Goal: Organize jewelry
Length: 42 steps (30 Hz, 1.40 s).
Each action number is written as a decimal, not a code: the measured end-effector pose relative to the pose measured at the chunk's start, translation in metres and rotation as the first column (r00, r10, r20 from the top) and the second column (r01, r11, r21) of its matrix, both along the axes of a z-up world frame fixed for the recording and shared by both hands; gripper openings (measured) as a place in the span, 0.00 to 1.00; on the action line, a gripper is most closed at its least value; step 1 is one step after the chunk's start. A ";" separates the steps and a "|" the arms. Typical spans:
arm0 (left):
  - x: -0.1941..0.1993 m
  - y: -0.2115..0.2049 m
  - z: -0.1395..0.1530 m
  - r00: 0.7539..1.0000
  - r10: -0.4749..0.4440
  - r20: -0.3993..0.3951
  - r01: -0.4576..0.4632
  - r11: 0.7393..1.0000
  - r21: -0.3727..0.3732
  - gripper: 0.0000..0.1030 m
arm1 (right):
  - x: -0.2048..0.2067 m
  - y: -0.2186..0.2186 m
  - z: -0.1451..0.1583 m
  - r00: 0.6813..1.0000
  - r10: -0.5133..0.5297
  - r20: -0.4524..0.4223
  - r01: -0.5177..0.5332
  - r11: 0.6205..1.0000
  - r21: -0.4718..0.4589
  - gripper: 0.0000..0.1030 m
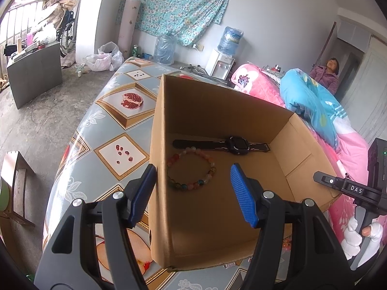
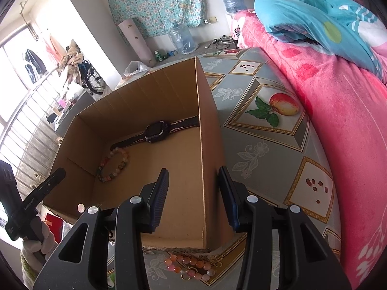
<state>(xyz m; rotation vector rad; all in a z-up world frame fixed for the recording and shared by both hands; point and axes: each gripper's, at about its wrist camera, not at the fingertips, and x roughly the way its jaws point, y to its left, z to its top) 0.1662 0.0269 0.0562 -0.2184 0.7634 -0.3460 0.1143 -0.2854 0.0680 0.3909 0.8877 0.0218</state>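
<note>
An open cardboard box (image 1: 193, 217) stands on the patterned table; it also shows in the right wrist view (image 2: 208, 169). Inside lie a black watch (image 1: 235, 143) and a multicoloured bead bracelet (image 1: 191, 168), also seen in the right wrist view as the watch (image 2: 154, 130) and bracelet (image 2: 112, 165). My left gripper (image 1: 192, 191) is open and straddles the box's left wall. My right gripper (image 2: 193, 191) is open and straddles the box's right wall. A pink-orange bead bracelet (image 2: 191, 267) with a gold piece lies on the table in front of the box.
The table (image 2: 266, 145) has a grey fruit-print cover. A pink blanket (image 2: 338, 120) and blue quilt (image 2: 314, 12) border it on the right. A grey cabinet (image 1: 33, 72) and a stool (image 1: 17, 188) stand on the floor at left.
</note>
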 end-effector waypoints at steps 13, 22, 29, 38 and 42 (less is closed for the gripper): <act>-0.007 0.010 0.001 1.000 -0.016 0.006 0.016 0.999 -0.043 0.58 | -0.006 -0.004 -0.001 1.000 0.000 0.012 0.000 1.000 0.013 0.42; -0.066 0.039 0.032 0.988 0.003 0.155 -0.006 1.000 0.025 0.63 | -0.054 -0.020 0.021 0.994 -0.030 0.106 0.032 0.999 -0.016 0.42; -0.128 0.034 0.024 0.983 -0.099 0.152 0.085 0.992 0.095 0.64 | -0.102 -0.001 0.010 0.993 0.048 0.103 -0.040 0.997 -0.073 0.42; -0.138 -0.038 -0.030 0.966 -0.259 0.026 0.250 0.950 0.188 0.64 | -0.113 0.050 -0.041 0.984 0.177 0.003 -0.177 0.984 0.013 0.42; -0.129 -0.066 -0.050 0.948 -0.319 -0.005 0.307 0.910 0.279 0.57 | -0.109 0.071 -0.053 0.972 0.234 -0.006 -0.233 0.972 0.033 0.40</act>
